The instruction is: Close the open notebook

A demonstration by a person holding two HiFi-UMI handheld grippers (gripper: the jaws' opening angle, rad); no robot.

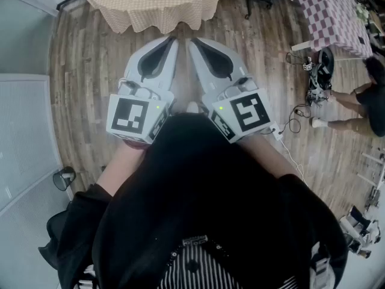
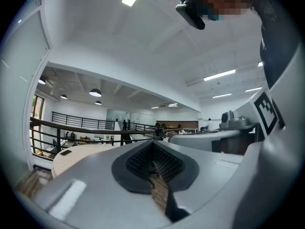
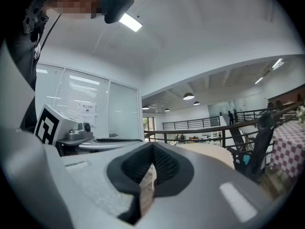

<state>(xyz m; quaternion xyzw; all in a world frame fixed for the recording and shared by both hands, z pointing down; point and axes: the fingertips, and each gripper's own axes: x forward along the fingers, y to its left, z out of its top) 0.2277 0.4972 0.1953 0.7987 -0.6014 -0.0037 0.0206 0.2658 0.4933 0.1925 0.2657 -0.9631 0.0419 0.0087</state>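
Note:
No notebook shows in any view. A person holds both grippers level and side by side over the wooden floor, tips toward a round table (image 1: 162, 8) under a beige checked cloth. The left gripper (image 1: 172, 40) has its jaws together with nothing between them, and in its own view the left gripper (image 2: 154, 143) points at the table's edge (image 2: 76, 152). The right gripper (image 1: 192, 41) is shut and empty too. Beyond the right gripper (image 3: 152, 146) in the right gripper view, the same table (image 3: 209, 149) lies ahead. The tabletop is cut off at the top edge of the head view.
A table with a pink-and-white checked cloth (image 1: 337, 11) stands at the far right. A person (image 1: 361, 101) crouches by it, with cables (image 1: 295, 120) on the floor. A glass partition (image 1: 24, 137) runs along the left. A railing (image 3: 205, 128) lies beyond the table.

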